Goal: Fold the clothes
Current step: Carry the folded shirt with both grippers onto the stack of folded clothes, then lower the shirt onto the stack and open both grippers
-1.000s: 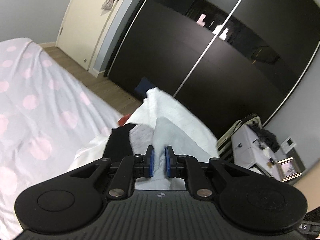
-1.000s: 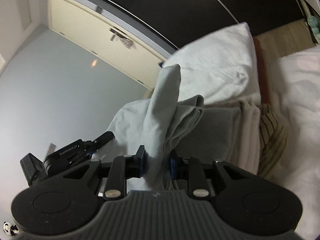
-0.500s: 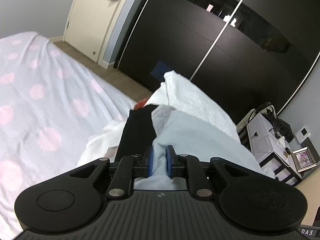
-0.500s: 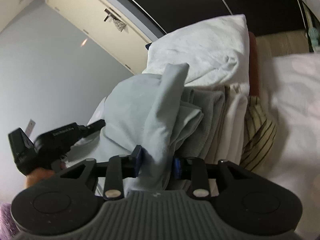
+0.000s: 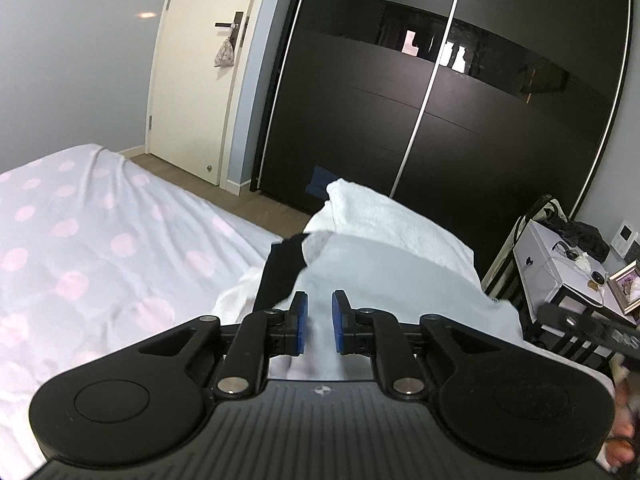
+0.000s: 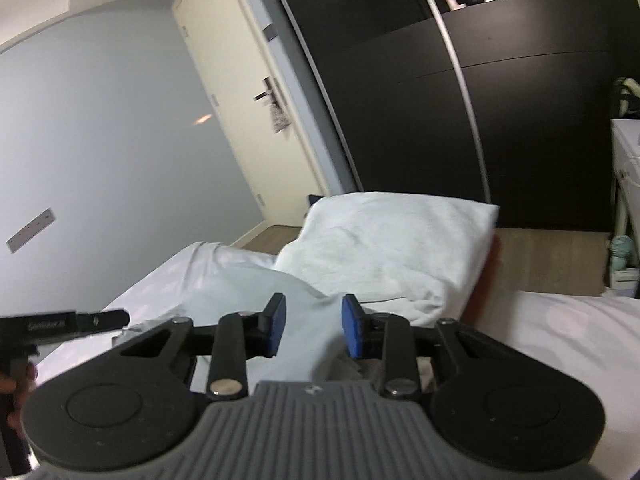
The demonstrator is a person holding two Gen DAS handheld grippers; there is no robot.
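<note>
Pale-blue garment (image 5: 384, 276) pinched in left tool (image 5: 318, 322); right tool (image 6: 312, 330) closing on it.

Bedroom. Bed with a white sheet dotted in pale pink (image 5: 92, 240) is filling the lower left of the left wrist view. Wood-look floor (image 5: 256, 204) is running along the bed's far edge. Black sliding wardrobe (image 5: 400, 112) is covering the far wall, its gloss reflecting small bright shapes. Cream door (image 5: 192, 80) is standing left of it, a small cloth pouch (image 5: 224, 51) hanging from the handle. Grey-blue wall (image 6: 100, 128) is carrying a light glare. At right, a white cabinet (image 5: 548, 264) is holding clutter and possibly a picture frame (image 5: 626, 286).
</note>
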